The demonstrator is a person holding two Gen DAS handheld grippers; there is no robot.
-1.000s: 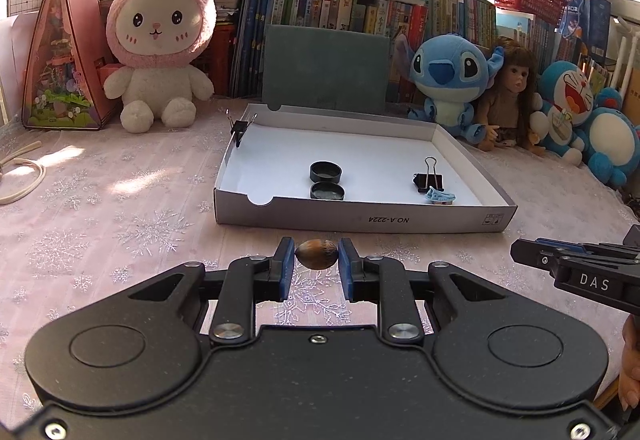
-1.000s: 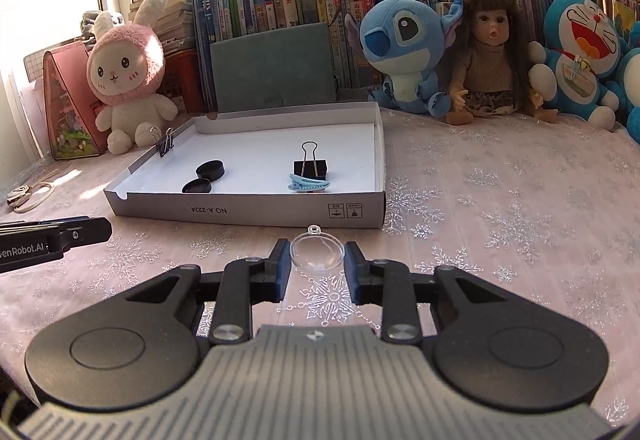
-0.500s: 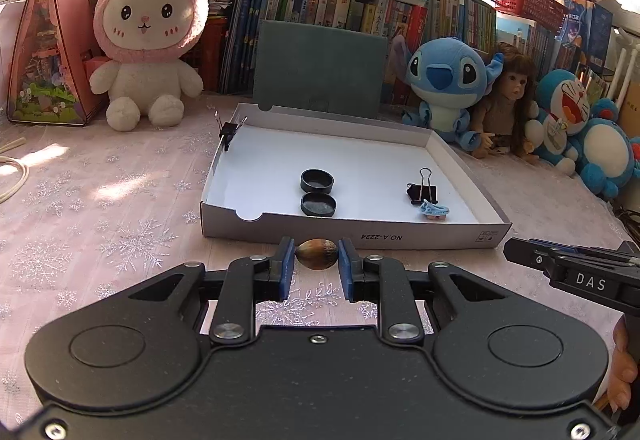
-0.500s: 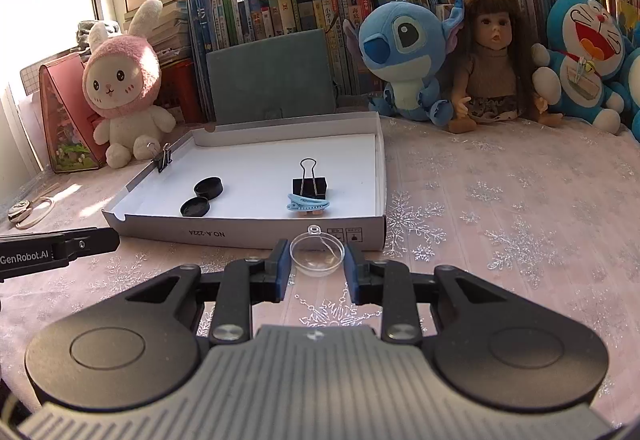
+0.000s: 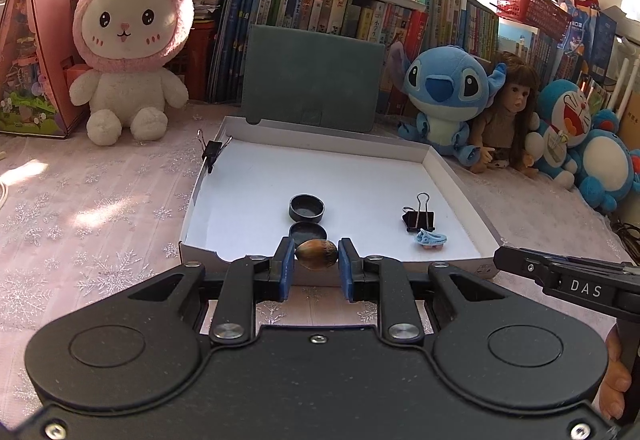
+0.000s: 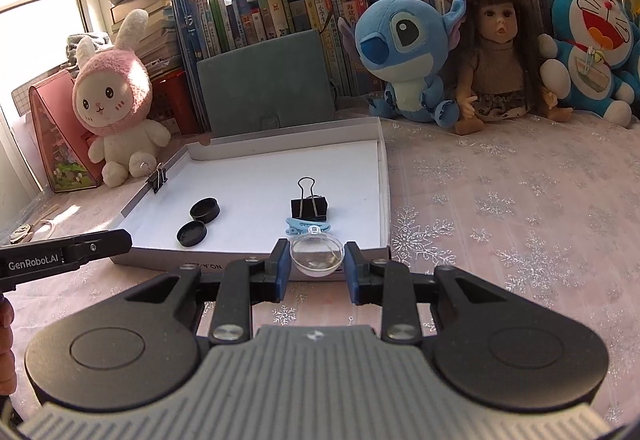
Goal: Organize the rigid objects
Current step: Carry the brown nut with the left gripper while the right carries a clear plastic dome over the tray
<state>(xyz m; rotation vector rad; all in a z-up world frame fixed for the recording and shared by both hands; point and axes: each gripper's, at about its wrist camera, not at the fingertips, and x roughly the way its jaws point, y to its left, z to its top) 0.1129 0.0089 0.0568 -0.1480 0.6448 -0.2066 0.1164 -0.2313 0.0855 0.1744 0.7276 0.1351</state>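
My left gripper (image 5: 316, 260) is shut on a small brown oval nut-like object (image 5: 316, 249), held over the near wall of a shallow white cardboard tray (image 5: 248, 184). My right gripper (image 6: 316, 260) is shut on a clear plastic half-sphere (image 6: 316, 255), also at the tray's (image 6: 256, 144) near wall. Inside the tray lie two black round caps (image 5: 306, 208) (image 6: 192, 233), a black binder clip (image 5: 418, 218) (image 6: 309, 206) and a light blue hair clip (image 5: 430, 239) (image 6: 298, 225). Another binder clip (image 5: 212, 150) (image 6: 157, 176) grips the tray's left wall.
Plush toys line the back: a pink rabbit (image 5: 128, 40), a blue Stitch (image 5: 444, 88), a doll (image 6: 496, 52) and a Doraemon (image 6: 592, 40). A dark green folder (image 5: 312, 80) leans on rows of books. A pink snowflake cloth (image 6: 500, 208) covers the table.
Both grippers moved forward toward the tray with their objects still held; the tray now looks larger and its near wall lies right under the fingertips.
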